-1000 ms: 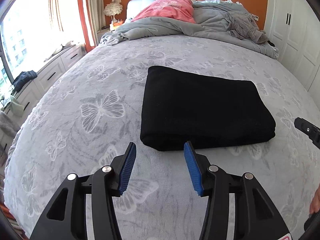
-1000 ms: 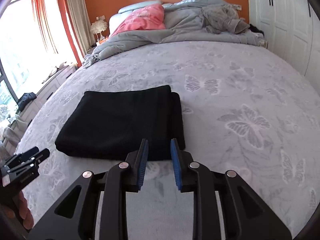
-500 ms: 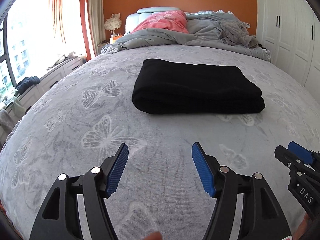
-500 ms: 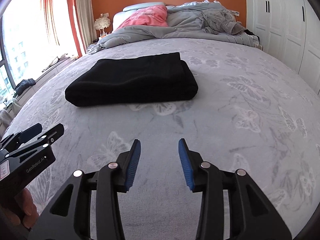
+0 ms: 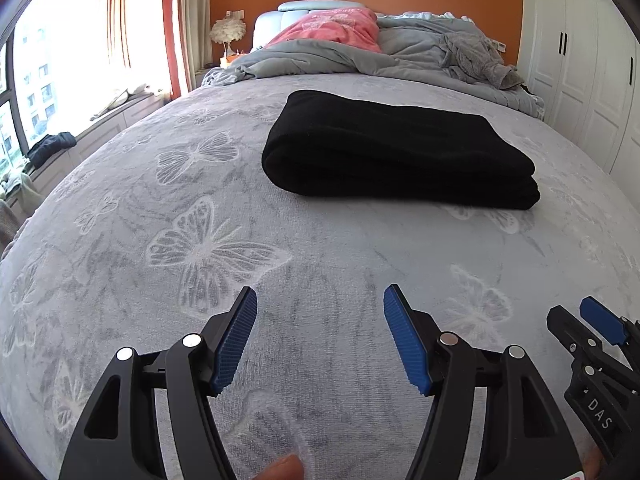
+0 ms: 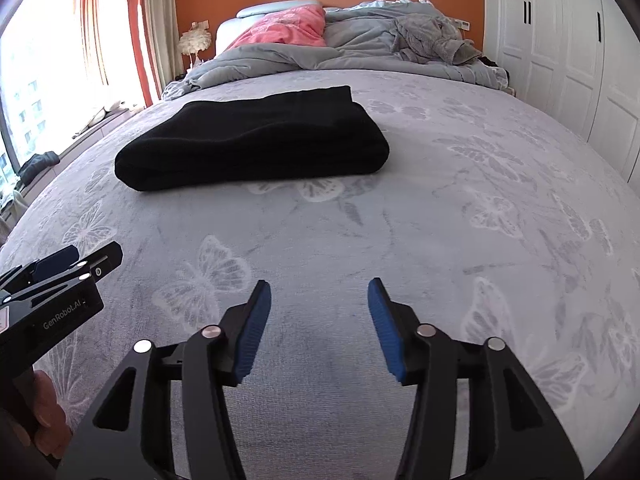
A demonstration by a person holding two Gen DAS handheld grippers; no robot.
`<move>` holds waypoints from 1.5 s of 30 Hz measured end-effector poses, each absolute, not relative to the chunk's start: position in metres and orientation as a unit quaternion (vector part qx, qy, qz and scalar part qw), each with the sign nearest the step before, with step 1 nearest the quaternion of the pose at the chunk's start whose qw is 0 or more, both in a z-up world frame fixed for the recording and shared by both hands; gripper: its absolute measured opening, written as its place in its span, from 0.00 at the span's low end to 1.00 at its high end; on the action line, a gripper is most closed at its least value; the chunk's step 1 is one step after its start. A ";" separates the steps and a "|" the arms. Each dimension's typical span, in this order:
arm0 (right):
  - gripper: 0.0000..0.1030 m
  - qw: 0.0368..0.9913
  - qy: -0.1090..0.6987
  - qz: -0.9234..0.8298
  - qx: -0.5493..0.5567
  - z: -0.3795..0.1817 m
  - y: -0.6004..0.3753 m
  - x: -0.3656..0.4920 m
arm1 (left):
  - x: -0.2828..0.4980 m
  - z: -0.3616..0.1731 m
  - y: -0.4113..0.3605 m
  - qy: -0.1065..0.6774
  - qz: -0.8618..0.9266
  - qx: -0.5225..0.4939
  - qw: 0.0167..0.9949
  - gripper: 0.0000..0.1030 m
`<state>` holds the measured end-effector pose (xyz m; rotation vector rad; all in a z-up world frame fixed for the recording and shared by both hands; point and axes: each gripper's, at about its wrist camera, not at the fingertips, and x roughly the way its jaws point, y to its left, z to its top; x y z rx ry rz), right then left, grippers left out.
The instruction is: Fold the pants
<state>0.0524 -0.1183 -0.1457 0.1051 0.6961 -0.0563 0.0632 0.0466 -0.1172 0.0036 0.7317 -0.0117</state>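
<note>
The black pants (image 5: 392, 148) lie folded in a thick flat rectangle on the grey butterfly-patterned bedspread (image 5: 200, 248); they also show in the right wrist view (image 6: 256, 140). My left gripper (image 5: 320, 300) is open and empty, low over the bedspread, well short of the pants. My right gripper (image 6: 320, 292) is open and empty too, also back from the pants. Each gripper shows at the edge of the other's view: the right one (image 5: 592, 332), the left one (image 6: 76, 264).
A rumpled grey duvet (image 5: 360, 60) and a pink pillow (image 5: 332, 28) lie at the head of the bed. A window bench with clothes (image 5: 52, 144) runs along the left. White wardrobe doors (image 5: 580, 60) stand on the right.
Both grippers have pulled back from the folded pants toward the foot of the bed and lowered. The right gripper's jaws have opened wider. The pants have not moved.
</note>
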 end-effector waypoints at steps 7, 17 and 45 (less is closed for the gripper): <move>0.51 0.938 0.343 -0.035 0.044 -0.146 -0.116 0.053 | 0.058 -0.116 0.037 0.346 0.001 0.028 0.938 0.61; 0.54 0.938 0.342 -0.037 0.037 -0.146 -0.114 0.053 | 0.056 -0.114 0.033 0.338 0.002 0.040 0.940 0.61; 0.55 0.938 0.343 -0.039 0.037 -0.146 -0.116 0.053 | 0.055 -0.113 0.033 0.333 -0.009 0.032 0.942 0.65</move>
